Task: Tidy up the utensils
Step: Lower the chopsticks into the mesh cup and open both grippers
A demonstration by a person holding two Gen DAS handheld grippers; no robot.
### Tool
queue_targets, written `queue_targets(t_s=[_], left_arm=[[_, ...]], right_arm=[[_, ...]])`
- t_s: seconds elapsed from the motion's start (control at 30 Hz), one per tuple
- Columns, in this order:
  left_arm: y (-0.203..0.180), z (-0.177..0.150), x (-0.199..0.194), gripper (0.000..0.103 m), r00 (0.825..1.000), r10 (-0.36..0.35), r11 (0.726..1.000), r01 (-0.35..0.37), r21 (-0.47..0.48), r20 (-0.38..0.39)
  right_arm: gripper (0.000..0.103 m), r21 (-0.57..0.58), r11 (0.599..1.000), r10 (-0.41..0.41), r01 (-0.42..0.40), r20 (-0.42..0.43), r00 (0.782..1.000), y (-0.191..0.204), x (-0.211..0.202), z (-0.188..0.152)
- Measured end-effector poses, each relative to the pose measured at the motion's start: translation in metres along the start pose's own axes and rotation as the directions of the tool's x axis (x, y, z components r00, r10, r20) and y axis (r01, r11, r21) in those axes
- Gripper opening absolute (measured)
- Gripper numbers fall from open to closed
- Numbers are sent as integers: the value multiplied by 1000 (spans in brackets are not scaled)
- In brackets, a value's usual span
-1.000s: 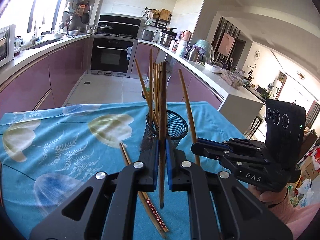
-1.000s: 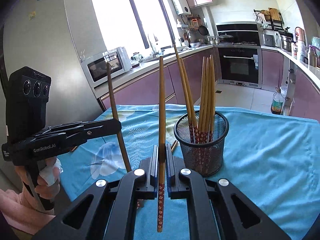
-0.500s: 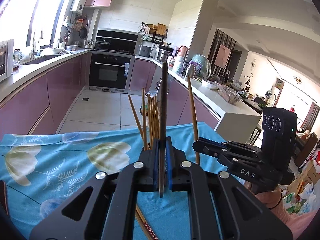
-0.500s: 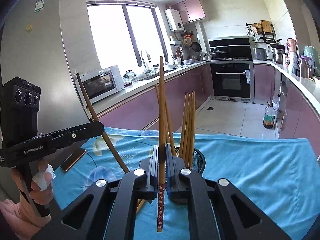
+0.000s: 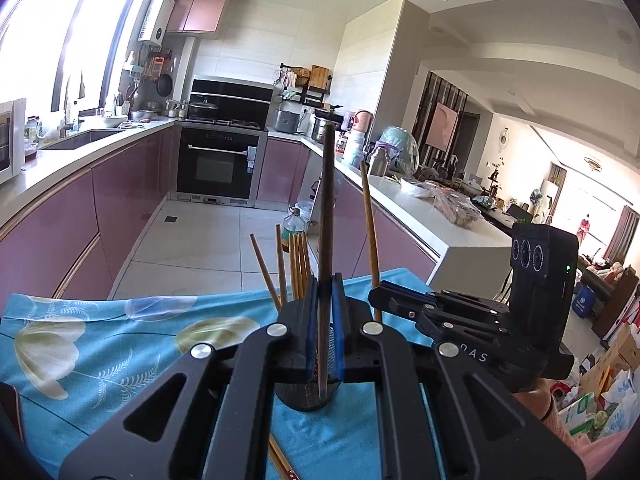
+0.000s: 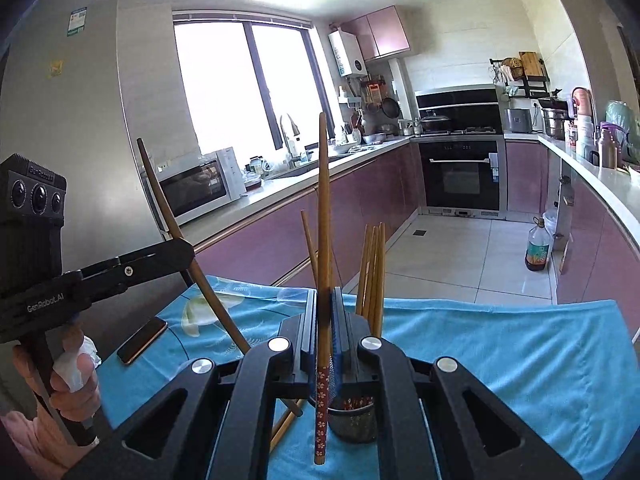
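The left gripper (image 5: pixel 323 334) pinches a dark chopstick (image 5: pixel 326 216) upright above the mesh holder (image 5: pixel 304 394), apparently for dropping in; beside it, the right gripper (image 6: pixel 323 334) clamps a flower-patterned chopstick (image 6: pixel 322 240) likewise.

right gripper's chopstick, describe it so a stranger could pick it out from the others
Start at the blue floral tablecloth and find the black mesh cup of chopsticks. Just above it the right gripper clamps one upright chopstick. Unlike the left gripper's plain dark one, its lower end shows a red flowered band.
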State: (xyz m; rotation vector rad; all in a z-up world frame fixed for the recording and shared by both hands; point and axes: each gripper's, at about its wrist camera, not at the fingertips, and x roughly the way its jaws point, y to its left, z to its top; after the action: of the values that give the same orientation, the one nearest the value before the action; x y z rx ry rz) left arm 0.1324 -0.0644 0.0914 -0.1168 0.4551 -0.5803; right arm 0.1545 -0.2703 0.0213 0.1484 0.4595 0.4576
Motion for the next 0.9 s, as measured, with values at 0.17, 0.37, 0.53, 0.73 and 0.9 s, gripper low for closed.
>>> queue_targets(t_s=[0.17, 0.37, 0.53, 0.73, 0.9], left_arm=[[-1, 8, 2, 7, 1000, 6, 1000, -6, 5, 13], [-3, 16, 5, 7, 1000, 13, 1000, -13, 11, 24], [-2, 16, 13, 7, 999, 27, 1000, -28, 11, 17], [-6, 14, 31, 7, 999, 50, 999, -50, 5, -21], [-3, 12, 44, 7, 997, 65, 998, -64, 12, -50]], right_arm=[[6, -1, 1000, -3, 3, 10, 1000, -1, 5, 6], [6, 8, 1000, -15, 14, 15, 1000, -5, 12, 10], [6, 26, 999, -22, 22, 17, 1000, -10, 22, 14], [6, 27, 998, -50, 50, 14, 999, -11, 35, 14], [6, 22, 996, -85, 85, 17, 996, -14, 45, 12]])
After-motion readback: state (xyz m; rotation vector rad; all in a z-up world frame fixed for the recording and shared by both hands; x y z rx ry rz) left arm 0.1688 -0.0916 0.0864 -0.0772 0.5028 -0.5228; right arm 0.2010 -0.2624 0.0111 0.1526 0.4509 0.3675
